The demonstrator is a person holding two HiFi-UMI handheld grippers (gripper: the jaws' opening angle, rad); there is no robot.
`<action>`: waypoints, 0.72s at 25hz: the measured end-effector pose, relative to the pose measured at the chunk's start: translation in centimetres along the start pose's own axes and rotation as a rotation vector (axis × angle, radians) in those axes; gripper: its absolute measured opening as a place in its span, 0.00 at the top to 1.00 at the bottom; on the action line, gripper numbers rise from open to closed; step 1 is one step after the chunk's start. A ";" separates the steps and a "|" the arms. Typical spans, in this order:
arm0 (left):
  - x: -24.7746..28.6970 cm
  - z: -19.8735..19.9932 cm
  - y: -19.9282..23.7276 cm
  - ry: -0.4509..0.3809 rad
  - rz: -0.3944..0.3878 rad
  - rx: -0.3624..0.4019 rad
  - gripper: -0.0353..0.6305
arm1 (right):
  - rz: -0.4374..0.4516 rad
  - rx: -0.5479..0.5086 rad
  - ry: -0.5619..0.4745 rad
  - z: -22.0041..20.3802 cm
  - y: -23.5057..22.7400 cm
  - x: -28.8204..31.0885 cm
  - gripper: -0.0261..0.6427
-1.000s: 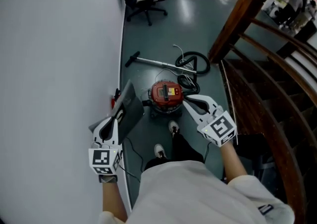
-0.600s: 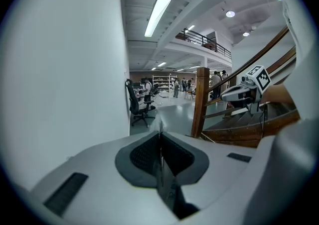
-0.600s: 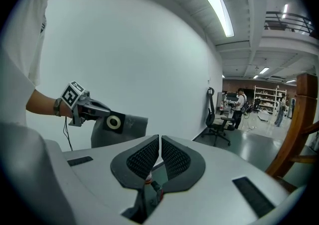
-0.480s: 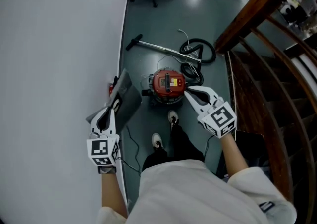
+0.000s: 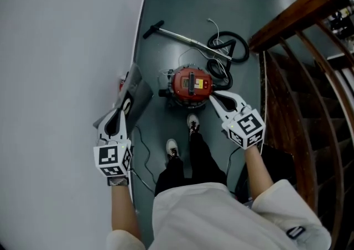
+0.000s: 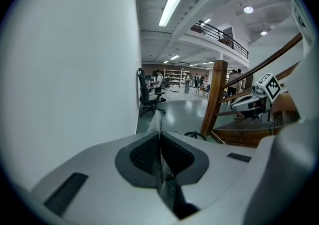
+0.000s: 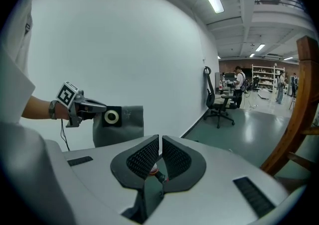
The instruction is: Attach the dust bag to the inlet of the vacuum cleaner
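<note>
Beside the pale wall point(image 5: 55, 50) at the left of the frame, the left hand-held gripper point(image 5: 127, 104) is clamped on the edge of a flat grey fabric dust bag point(image 5: 139, 89) with a black collar. The right hand-held gripper point(image 5: 213, 95) is closed on nothing, its tip showing by the round red vacuum cleaner point(image 5: 191, 84) standing on the dark floor point(image 5: 166, 50) at centre.
</note>
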State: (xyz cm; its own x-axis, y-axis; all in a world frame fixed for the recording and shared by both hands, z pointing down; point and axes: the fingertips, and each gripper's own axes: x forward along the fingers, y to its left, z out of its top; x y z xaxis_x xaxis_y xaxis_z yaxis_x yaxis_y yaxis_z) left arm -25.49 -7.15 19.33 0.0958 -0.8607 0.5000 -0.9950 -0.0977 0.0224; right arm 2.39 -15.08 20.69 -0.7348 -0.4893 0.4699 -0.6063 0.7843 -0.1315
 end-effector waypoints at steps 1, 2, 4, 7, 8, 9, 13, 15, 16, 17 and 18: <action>0.5 -0.4 0.2 0.004 0.008 -0.010 0.92 | 0.000 0.015 0.001 -0.3 -0.3 0.5 0.92; 1.0 -0.8 0.2 0.009 0.015 -0.019 0.92 | 0.000 0.029 0.004 -0.7 -0.6 1.0 0.92; 1.9 -1.7 0.1 0.026 0.024 -0.036 0.92 | 0.003 0.051 0.019 -1.6 -1.2 1.8 0.92; 3.2 -3.2 0.1 0.047 0.038 -0.057 0.92 | 0.022 0.064 0.044 -2.9 -1.5 3.1 0.92; 3.7 -3.6 0.1 0.051 0.044 -0.065 0.92 | 0.029 0.064 0.053 -3.3 -1.5 3.5 0.92; 4.1 -4.1 0.2 0.055 0.052 -0.073 0.92 | 0.036 0.062 0.064 -3.7 -1.6 3.8 0.92; 5.3 -5.9 0.7 0.065 0.074 -0.106 0.92 | 0.045 0.069 0.101 -5.7 -2.0 5.1 0.92; 5.8 -6.8 0.9 0.068 0.079 -0.121 0.92 | 0.042 0.090 0.115 -6.7 -2.3 5.7 0.92; 6.0 -7.3 1.0 0.071 0.084 -0.126 0.92 | 0.041 0.099 0.121 -7.2 -2.4 6.1 0.91; 6.2 -7.8 1.2 0.076 0.090 -0.128 0.92 | 0.042 0.107 0.127 -7.6 -2.6 6.6 0.91; 6.5 -8.3 1.3 0.083 0.097 -0.127 0.92 | 0.044 0.112 0.134 -8.1 -2.6 7.0 0.91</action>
State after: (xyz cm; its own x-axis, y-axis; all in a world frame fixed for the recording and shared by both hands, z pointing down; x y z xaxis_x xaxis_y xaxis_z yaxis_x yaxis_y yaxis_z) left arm -26.39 -8.68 29.77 0.0021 -0.8181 0.5750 -0.9957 0.0516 0.0771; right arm 1.28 -17.51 31.41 -0.7191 -0.3941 0.5724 -0.6097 0.7529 -0.2476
